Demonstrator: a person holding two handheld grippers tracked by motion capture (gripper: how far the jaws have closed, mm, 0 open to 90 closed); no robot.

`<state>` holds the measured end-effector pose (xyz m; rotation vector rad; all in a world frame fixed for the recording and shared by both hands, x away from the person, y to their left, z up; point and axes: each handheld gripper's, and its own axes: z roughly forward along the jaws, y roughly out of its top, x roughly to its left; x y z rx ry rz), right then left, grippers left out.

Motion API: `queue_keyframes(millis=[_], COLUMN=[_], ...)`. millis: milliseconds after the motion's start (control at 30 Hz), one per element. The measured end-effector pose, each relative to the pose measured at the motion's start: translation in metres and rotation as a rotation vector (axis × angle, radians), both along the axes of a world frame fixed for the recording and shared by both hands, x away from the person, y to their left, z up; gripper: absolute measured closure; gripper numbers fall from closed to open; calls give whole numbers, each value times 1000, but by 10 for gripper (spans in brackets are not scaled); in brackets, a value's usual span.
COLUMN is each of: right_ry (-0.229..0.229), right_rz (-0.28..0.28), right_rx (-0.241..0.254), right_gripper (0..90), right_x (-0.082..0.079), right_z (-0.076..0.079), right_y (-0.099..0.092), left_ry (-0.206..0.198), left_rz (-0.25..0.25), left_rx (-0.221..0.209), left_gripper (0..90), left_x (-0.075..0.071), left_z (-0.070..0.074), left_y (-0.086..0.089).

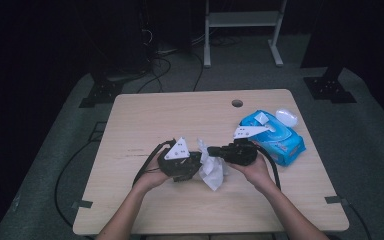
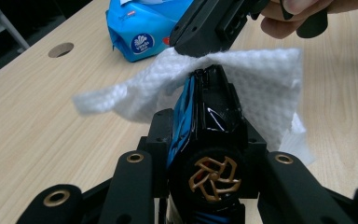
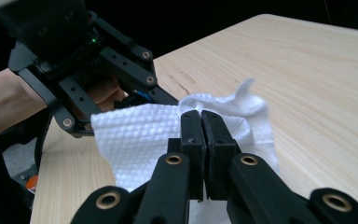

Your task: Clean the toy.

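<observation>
Both hands are working close together over the near middle of the desk. The left claw is clenched on a glossy black object with a gold pinwheel emblem and blue trim, which is standing upright between its jaws. The right claw is clamped tight on a white wet wipe, its jaws pressed together with the sheet pinched between them. The wipe is draping over the top of the black object and hanging down between the two claws, just above the desk. A blue wipes packet is lying well off on the right side of the desk, beside the right hand.
</observation>
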<state>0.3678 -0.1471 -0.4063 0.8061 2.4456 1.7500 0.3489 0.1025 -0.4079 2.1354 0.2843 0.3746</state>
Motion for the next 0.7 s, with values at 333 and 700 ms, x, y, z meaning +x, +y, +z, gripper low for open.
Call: queue_keyframes(millis=[333,700], right_ry=[-9,23], right_rz=[12,2], right_rx=[45,88], right_gripper=[876,875], right_x=[-1,2], right_z=[2,-3], right_y=[1,-7], left_ry=[2,-1], left_rz=[-1,-3], left_rx=[3,1], left_gripper=[658,660], left_x=[1,3], left_z=[1,3], left_y=[0,-3])
